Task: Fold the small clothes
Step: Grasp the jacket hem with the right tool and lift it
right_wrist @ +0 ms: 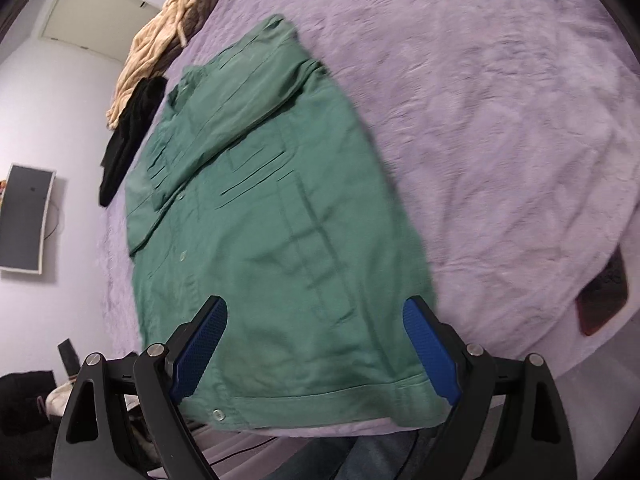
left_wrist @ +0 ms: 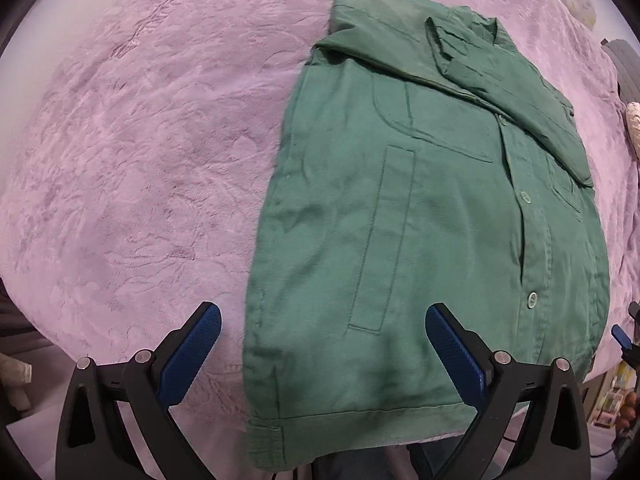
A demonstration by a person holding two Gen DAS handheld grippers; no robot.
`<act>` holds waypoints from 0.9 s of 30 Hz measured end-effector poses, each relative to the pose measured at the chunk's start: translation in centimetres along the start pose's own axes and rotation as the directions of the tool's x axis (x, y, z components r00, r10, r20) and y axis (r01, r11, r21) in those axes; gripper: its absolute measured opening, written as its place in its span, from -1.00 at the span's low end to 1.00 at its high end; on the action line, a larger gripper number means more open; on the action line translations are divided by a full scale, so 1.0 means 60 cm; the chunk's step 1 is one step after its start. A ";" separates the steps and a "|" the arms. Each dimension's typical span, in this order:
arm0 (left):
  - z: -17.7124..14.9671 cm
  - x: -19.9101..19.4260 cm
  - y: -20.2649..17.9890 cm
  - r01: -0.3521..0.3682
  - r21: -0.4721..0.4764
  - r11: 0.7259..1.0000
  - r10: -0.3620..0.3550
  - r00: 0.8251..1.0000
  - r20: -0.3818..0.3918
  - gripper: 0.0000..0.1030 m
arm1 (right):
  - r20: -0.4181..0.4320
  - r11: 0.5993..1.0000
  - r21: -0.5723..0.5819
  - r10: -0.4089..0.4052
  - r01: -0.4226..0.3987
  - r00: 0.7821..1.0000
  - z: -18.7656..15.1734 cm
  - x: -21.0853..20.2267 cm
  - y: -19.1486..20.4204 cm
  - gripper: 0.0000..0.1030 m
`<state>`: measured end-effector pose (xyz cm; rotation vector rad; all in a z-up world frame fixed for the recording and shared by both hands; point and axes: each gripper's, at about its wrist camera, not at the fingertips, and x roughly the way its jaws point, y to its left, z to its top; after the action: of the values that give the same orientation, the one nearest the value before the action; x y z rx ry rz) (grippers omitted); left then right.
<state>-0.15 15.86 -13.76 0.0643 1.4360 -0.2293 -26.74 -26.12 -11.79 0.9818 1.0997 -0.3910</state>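
Observation:
A green button-up shirt [left_wrist: 432,216] lies flat on a lilac plush blanket [left_wrist: 140,140], both sides and a sleeve folded in over its front, collar at the far end, hem nearest me. My left gripper [left_wrist: 322,314] hovers open above the hem's left corner, nothing between its blue pads [left_wrist: 192,348]. In the right wrist view the same shirt [right_wrist: 280,232] spreads below my right gripper [right_wrist: 316,312], which stands open above the hem with nothing held. At the right edge of the left wrist view a small part of the right gripper [left_wrist: 624,338] shows.
A beige garment [right_wrist: 160,44] and a black one [right_wrist: 128,136] lie heaped at the far end of the blanket [right_wrist: 500,120]. A dark red object [right_wrist: 604,300] sits past the bed's right edge. A grey panel [right_wrist: 26,216] hangs on the wall at left.

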 end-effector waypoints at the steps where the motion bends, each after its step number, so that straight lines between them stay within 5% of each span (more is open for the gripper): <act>1: -0.001 0.008 0.012 0.002 -0.022 1.000 -0.002 1.000 -0.013 0.99 | 0.002 1.000 0.023 -0.016 0.016 1.000 0.001 0.001 -0.017 0.78; 7: -0.019 0.056 0.054 0.127 -0.130 0.983 -0.141 0.985 -0.104 0.99 | -0.090 0.986 0.141 0.098 -0.084 0.991 -0.015 0.048 -0.082 0.78; 15: -0.034 0.058 0.025 0.220 -0.040 0.975 -0.223 0.965 -0.137 0.99 | -0.166 0.967 0.112 0.246 -0.230 0.955 -0.056 0.077 -0.041 0.78; 17: -0.038 0.055 0.016 0.234 -0.011 0.972 -0.233 0.963 -0.138 0.99 | -0.172 0.933 0.143 0.352 -0.330 0.920 -0.056 0.072 -0.036 0.78; 20: -0.043 0.059 0.011 0.261 0.003 0.965 -0.258 0.954 -0.155 0.99 | -0.182 0.853 0.209 0.515 -0.478 0.838 -0.059 0.073 -0.034 0.78; 21: -0.046 0.060 0.009 0.267 0.013 0.963 -0.262 0.951 -0.164 0.99 | -0.190 0.846 0.218 0.526 -0.487 0.829 -0.061 0.076 -0.033 0.78; 24: -0.054 0.065 0.001 0.266 0.051 0.963 -0.251 0.948 -0.195 0.99 | -0.220 0.906 0.192 0.415 -0.378 0.883 -0.072 0.088 -0.040 0.78; 27: -0.060 0.074 -0.003 0.263 0.072 0.962 -0.244 0.948 -0.206 0.99 | -0.260 0.938 0.199 0.329 -0.283 0.908 -0.090 0.112 -0.057 0.78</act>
<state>-3.20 15.83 -18.60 -0.0186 1.6283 -0.5184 -29.21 -22.32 -19.88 1.3635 1.1635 -0.0750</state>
